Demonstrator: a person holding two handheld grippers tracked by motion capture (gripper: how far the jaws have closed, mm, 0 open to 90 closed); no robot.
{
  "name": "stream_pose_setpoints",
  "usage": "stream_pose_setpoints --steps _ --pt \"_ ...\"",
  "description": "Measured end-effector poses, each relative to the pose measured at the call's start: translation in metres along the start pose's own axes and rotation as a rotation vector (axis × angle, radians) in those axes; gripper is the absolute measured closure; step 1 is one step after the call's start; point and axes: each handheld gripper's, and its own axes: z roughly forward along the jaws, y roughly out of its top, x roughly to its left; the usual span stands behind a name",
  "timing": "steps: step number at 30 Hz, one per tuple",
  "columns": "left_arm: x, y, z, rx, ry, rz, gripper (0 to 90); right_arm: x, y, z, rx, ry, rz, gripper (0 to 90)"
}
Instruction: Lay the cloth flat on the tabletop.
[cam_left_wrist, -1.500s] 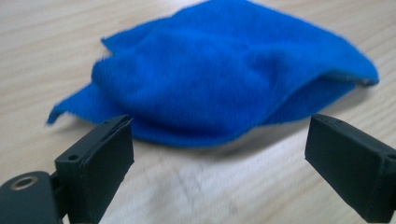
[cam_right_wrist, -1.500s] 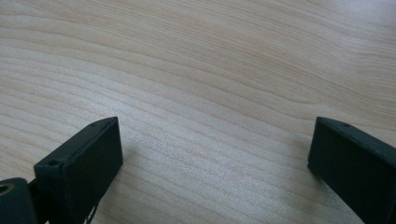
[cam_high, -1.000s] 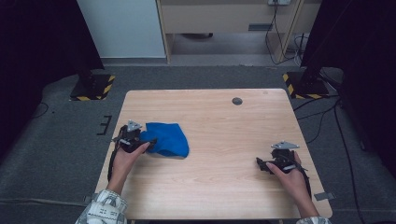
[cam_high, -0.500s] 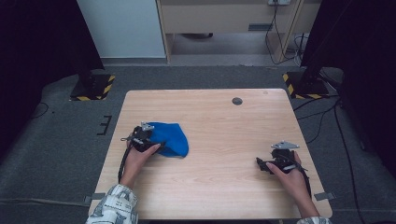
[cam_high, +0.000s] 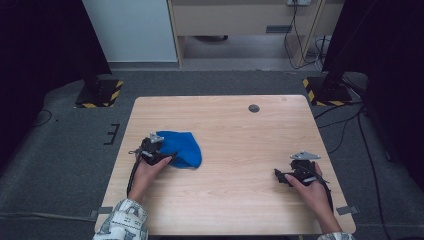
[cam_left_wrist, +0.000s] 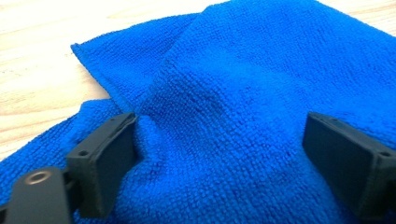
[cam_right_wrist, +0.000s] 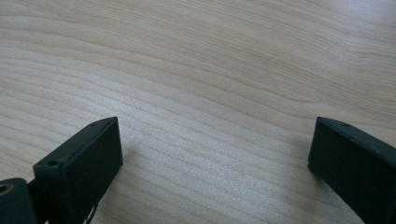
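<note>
- Left gripper (cam_high: 162, 148): down on the left edge of the blue cloth (cam_high: 181, 148), at the left-centre of the table (cam_high: 240, 210). Jaws spread wide, astride a raised ridge of fabric; they have just been closing a little, with cloth between them. In the left gripper view the left-hand pad touches the fold while the other stands off it, so nothing is pinched yet.
- Cloth, handling (judgement): soft, limp, light microfibre. It will bunch and drape rather than hold shape, and the napped surface should give good friction against the pads. No breakage risk.
- Where to grip (judgement): the raised ridge between the jaws, or the hemmed corner (cam_left_wrist: 81, 49) lying on the wood beyond it. A pinch on one layer alone may let the layers underneath slide.
- Cloth, appearance: bright blue, looped pile, stitched hem. It is folded over itself into a rounded heap, with one layer overlapping another.
- Right gripper (cam_high: 292, 172): rests on bare wood at the table's right side, well apart from the cloth. Jaws spread, nothing between them.
</note>
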Motion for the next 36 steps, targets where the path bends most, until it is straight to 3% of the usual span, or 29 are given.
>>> stream_pose_setpoints --steps 3,4,6,8,12,17,20,21,22,26,36 --pt "-0.002 0.001 -0.003 0.007 -0.006 0.004 27.2 0.0 0.0 0.0 0.0 0.0 0.0 3.0" --pt "-0.004 0.002 -0.004 0.009 -0.016 0.007 27.2 0.0 0.0 0.0 0.0 0.0 0.0 3.1" --pt "-0.007 0.003 -0.006 0.012 -0.039 0.018 43.6 0.0 0.0 0.0 0.0 0.0 0.0 3.0" --pt "-0.008 0.003 -0.006 0.007 -0.045 0.017 46.8 0.0 0.0 0.0 0.0 0.0 0.0 3.0" --pt "-0.009 0.002 -0.007 -0.003 -0.054 0.012 61.9 0.0 0.0 0.0 0.0 0.0 0.0 3.1" --pt "-0.013 0.004 -0.012 -0.016 -0.07 0.017 65.7 0.0 0.0 0.0 0.0 -0.002 0.002 3.0" --pt "-0.018 0.013 -0.027 -0.084 -0.109 -0.004 66.6 0.001 0.0 0.0 -0.001 0.0 -0.001 3.0" --pt "-0.018 0.013 -0.027 -0.084 -0.109 -0.004 66.7 0.001 0.0 0.0 -0.001 0.0 -0.001 3.0" --pt "-0.022 0.018 -0.034 -0.112 -0.118 0.007 66.8 0.001 0.0 0.0 -0.001 0.0 -0.001 3.0" --pt "-0.028 0.023 -0.042 -0.141 -0.127 0.016 67.0 0.001 0.0 0.0 -0.001 -0.001 -0.001 3.1" --pt "-0.055 0.038 -0.056 -0.186 -0.172 0.073 67.0 0.001 0.0 0.0 0.0 0.002 -0.002 2.9"
